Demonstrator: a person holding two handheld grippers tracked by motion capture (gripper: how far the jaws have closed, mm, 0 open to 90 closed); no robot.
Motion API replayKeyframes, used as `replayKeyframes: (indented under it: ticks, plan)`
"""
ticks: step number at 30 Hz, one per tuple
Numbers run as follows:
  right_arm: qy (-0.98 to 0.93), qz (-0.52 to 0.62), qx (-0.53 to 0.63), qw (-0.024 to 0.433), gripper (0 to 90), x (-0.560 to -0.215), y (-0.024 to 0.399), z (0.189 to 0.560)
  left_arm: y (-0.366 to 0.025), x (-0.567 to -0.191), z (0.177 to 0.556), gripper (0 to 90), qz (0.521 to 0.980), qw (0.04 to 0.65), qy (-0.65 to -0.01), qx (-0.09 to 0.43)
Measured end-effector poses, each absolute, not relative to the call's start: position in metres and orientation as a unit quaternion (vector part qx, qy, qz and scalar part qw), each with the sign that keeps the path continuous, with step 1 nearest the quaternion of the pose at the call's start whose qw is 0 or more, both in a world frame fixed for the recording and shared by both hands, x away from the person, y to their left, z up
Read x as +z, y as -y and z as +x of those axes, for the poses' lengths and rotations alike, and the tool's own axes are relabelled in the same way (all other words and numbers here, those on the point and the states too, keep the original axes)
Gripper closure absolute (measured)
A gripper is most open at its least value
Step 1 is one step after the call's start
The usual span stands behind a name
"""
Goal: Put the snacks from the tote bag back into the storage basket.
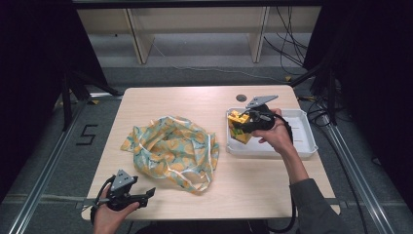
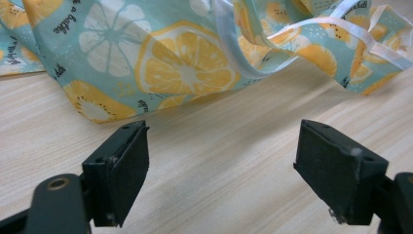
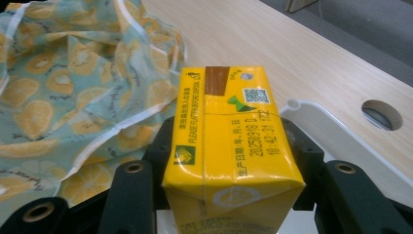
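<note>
While the right tool [image 3: 234, 195] clamps a yellow carton [image 3: 233, 146] above the white tray [image 1: 302, 146], a bag [image 1: 170, 148] waits left.
Left of that tray, the left tool [image 2: 221, 170] idles wide open at the bag's edge, likely ready to hold it.

A recording lab or test studio, not a home. A small pale wooden table [image 1: 204, 195] stands alone on grey carpet, framed by metal floor rails [image 1: 44, 165] at both sides. Black curtains [image 1: 29, 58] hang left and right of the table. Behind it, loose black cables [image 1: 287, 44] trail across the floor beneath bare wooden furniture legs [image 1: 139, 39]. A taped number five [image 1: 86, 134] marks the floor left of the table.
</note>
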State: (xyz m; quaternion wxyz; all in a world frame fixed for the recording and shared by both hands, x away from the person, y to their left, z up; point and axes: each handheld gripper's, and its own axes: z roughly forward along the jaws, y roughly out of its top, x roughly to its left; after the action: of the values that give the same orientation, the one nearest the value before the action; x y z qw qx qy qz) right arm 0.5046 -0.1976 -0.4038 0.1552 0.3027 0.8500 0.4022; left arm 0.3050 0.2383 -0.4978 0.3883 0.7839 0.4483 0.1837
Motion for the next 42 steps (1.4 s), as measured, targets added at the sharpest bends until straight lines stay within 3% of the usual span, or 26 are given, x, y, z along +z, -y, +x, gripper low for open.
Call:
replayKeyframes:
  ticks: [11, 42]
  plan:
    - [-0.842, 0.308, 0.411, 0.164, 51.6, -0.418, 0.200, 0.512, -0.237, -0.498, 0.305, 19.4, 0.782, 0.392, -0.448, 0.184]
    - [-0.857, 0.304, 0.394, 0.133, 51.5, -0.441, 0.197, 0.515, -0.237, -0.497, 0.304, 19.4, 0.787, 0.391, -0.439, 0.185]
